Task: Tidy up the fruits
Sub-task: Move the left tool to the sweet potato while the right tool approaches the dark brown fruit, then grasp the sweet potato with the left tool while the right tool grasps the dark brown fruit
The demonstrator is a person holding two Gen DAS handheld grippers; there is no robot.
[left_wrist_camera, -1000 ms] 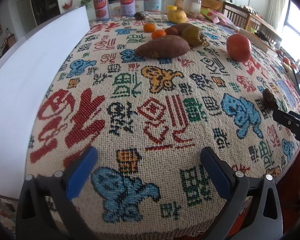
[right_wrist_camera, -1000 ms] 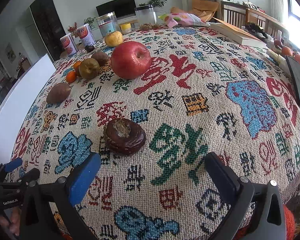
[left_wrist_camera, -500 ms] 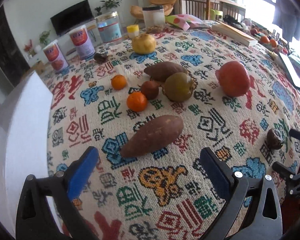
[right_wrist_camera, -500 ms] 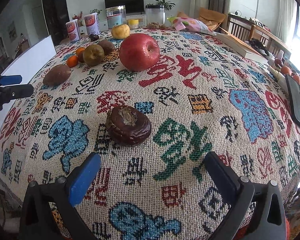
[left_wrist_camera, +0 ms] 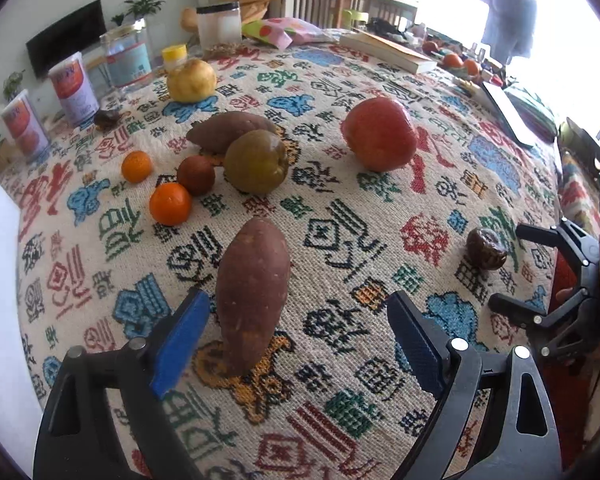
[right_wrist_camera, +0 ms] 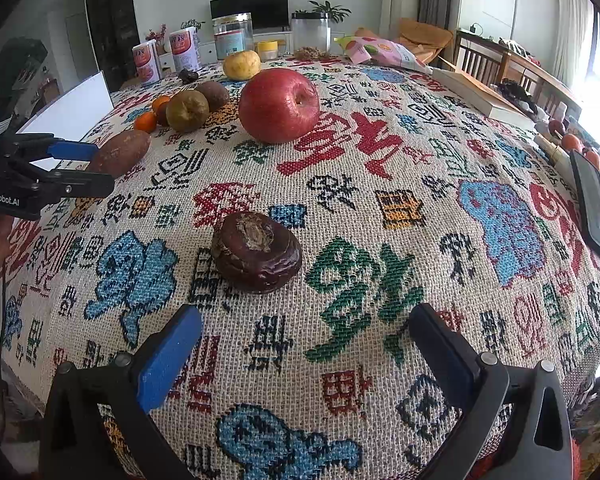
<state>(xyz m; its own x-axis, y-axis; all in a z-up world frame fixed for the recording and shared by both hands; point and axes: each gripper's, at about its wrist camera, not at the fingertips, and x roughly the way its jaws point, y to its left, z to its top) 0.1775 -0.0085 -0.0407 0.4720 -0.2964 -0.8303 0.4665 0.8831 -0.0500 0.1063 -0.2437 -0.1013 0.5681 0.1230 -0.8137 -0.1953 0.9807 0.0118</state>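
Observation:
My left gripper (left_wrist_camera: 296, 332) is open with the near end of a sweet potato (left_wrist_camera: 253, 290) between its jaws, not gripped. Beyond it lie two small oranges (left_wrist_camera: 170, 204), a brown round fruit (left_wrist_camera: 196, 175), a green-brown pear (left_wrist_camera: 256, 161), a second sweet potato (left_wrist_camera: 228, 130), a yellow fruit (left_wrist_camera: 191, 81) and a red apple (left_wrist_camera: 379, 134). My right gripper (right_wrist_camera: 304, 340) is open, just short of a dark water chestnut (right_wrist_camera: 257, 251). The apple (right_wrist_camera: 279, 105) lies further back. The left gripper also shows at the left of the right wrist view (right_wrist_camera: 84, 166).
The patterned tablecloth (right_wrist_camera: 380, 200) covers the table. A white board (right_wrist_camera: 70, 110) stands at the left edge. Tins and jars (right_wrist_camera: 232, 36) line the far edge, with a snack bag (right_wrist_camera: 380, 50), a book (right_wrist_camera: 480, 96) and a phone (right_wrist_camera: 592, 208) on the right.
My left gripper has moved forward and swung toward the near sweet potato, which now lies between its open jaws. My right gripper has held nearly still before the water chestnut.

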